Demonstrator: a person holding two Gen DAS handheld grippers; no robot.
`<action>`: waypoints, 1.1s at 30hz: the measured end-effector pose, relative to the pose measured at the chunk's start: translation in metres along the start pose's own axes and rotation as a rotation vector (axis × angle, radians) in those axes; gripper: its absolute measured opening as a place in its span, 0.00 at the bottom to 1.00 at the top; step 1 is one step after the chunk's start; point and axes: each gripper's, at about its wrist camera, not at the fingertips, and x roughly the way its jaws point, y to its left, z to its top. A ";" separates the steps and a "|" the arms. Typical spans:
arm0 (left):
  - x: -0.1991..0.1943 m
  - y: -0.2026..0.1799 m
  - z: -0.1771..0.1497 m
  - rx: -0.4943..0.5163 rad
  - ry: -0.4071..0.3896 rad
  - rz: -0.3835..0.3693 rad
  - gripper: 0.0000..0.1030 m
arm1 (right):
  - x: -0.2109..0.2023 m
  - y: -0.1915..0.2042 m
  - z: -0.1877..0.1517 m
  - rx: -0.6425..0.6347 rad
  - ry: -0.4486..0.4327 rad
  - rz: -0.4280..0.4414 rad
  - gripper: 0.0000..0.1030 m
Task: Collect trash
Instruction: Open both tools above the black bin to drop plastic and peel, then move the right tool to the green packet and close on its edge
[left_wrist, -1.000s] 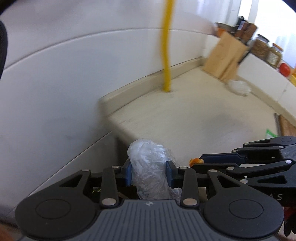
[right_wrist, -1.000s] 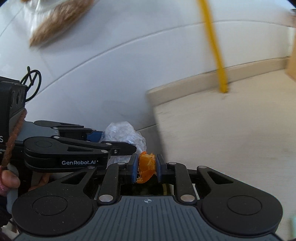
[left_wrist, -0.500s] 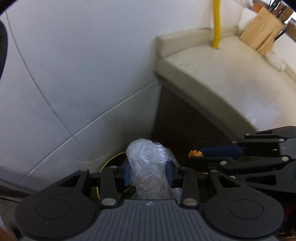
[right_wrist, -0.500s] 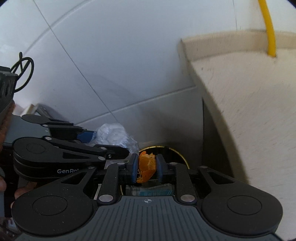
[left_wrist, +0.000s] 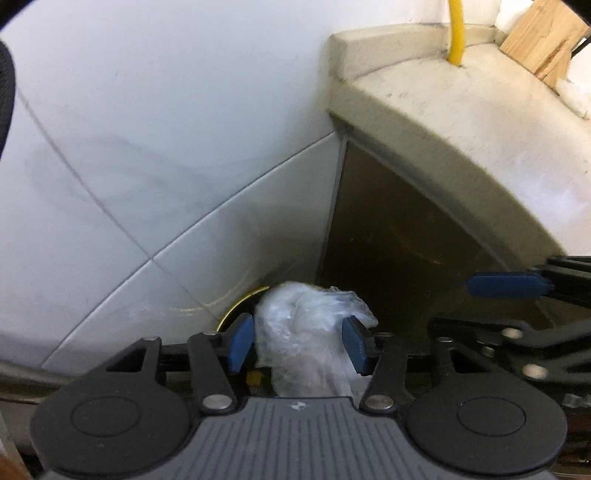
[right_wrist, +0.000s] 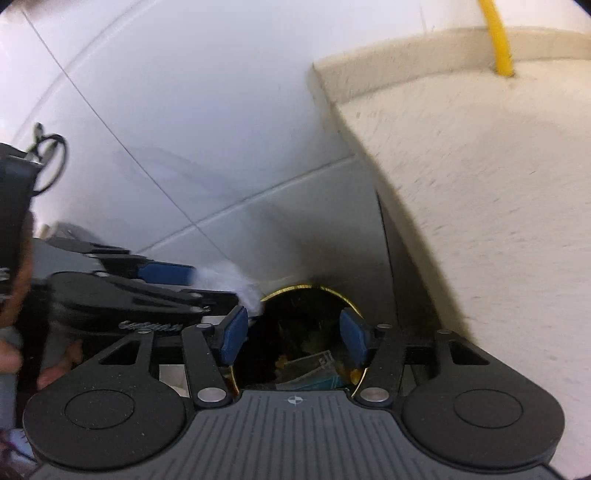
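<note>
A crumpled clear plastic wad (left_wrist: 306, 332) sits loose between the blue pads of my left gripper (left_wrist: 298, 345), whose jaws stand apart, open. Its edge shows blurred in the right wrist view (right_wrist: 229, 277). Below it is a round bin with a gold rim (left_wrist: 236, 306). My right gripper (right_wrist: 291, 334) is open and empty right above the bin's rim (right_wrist: 295, 287). The bin is dark inside, with paper scraps (right_wrist: 314, 369) at the bottom. The orange peel is not visible. The two grippers hang side by side.
A beige counter (left_wrist: 461, 129) overhangs the bin on the right, with a dark cabinet side (left_wrist: 388, 240) under it. A white tiled wall (left_wrist: 147, 129) stands behind. A yellow pipe (left_wrist: 456, 29) and a wooden knife block (left_wrist: 543, 40) are at the counter's back.
Both grippers swung from the counter down over the bin. The right gripper opened and the orange peel is gone from it. The left jaws spread and the plastic wad came loose.
</note>
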 end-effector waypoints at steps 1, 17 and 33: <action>-0.002 -0.003 0.002 0.006 -0.005 0.001 0.49 | -0.010 -0.001 -0.001 0.005 -0.015 0.013 0.64; -0.033 -0.224 0.085 0.342 -0.161 -0.450 0.52 | -0.254 -0.167 -0.074 0.400 -0.335 -0.487 0.80; -0.020 -0.313 0.088 0.621 0.028 -0.899 0.52 | -0.241 -0.331 -0.007 0.466 -0.071 -0.244 0.80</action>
